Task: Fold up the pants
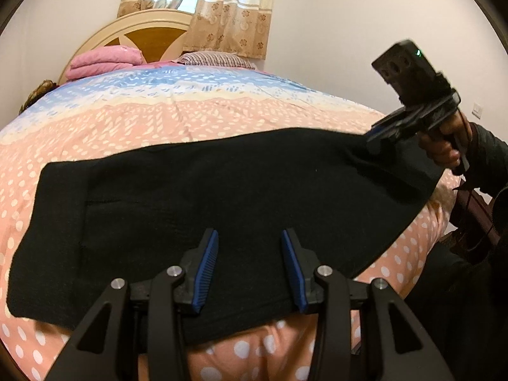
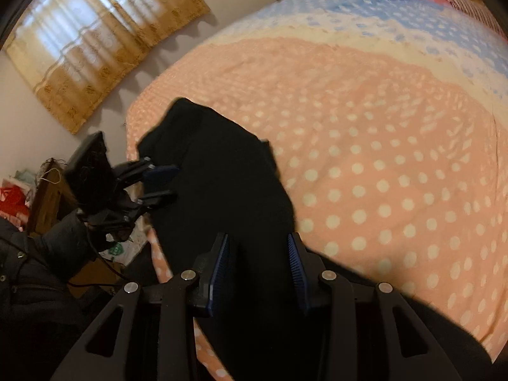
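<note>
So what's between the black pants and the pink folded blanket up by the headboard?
Only bare bedspread lies between the pants and the blanket; the left wrist view shows it.

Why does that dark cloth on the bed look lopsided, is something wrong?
Nothing is damaged. The black pants lie flat on the polka-dot bedspread, but one end hangs off the bed edge beside the right gripper.
</note>
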